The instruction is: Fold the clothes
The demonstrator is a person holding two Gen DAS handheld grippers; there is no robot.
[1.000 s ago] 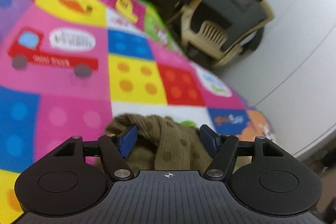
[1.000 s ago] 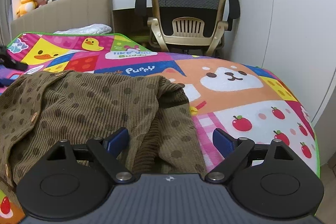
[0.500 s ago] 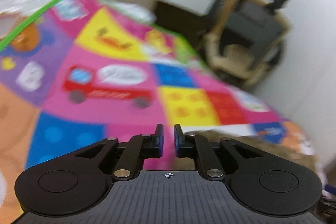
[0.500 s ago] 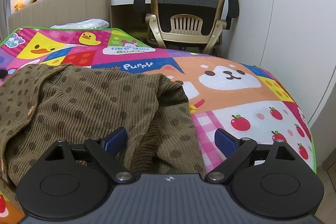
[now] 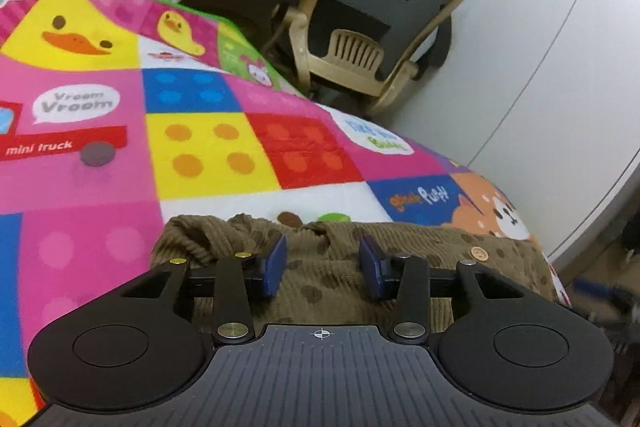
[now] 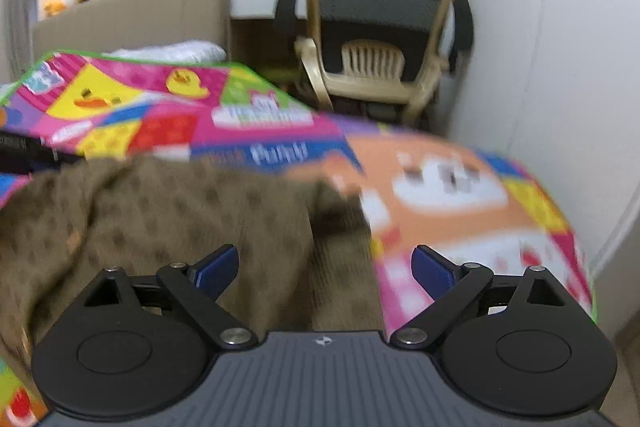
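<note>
Left wrist view: I am holding the left tongs (image 5: 323, 267) open over the brown cardigan (image 5: 328, 279) on the play mat (image 5: 208, 151). Right wrist view: right tongs (image 6: 325, 265) gaping wide above the cardigan (image 6: 168, 211), which is lying rumpled; I judge folding barely begun.

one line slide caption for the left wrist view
Open left gripper poised over a brown polka-dot corduroy garment on a colourful patchwork play mat.

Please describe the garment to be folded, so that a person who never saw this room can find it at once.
Find the bright cartoon play mat in front of the office chair. On its near part lies a rumpled olive-brown ribbed cardigan. Its darker dots and round wooden button set it apart; nothing else there is brown.
</note>
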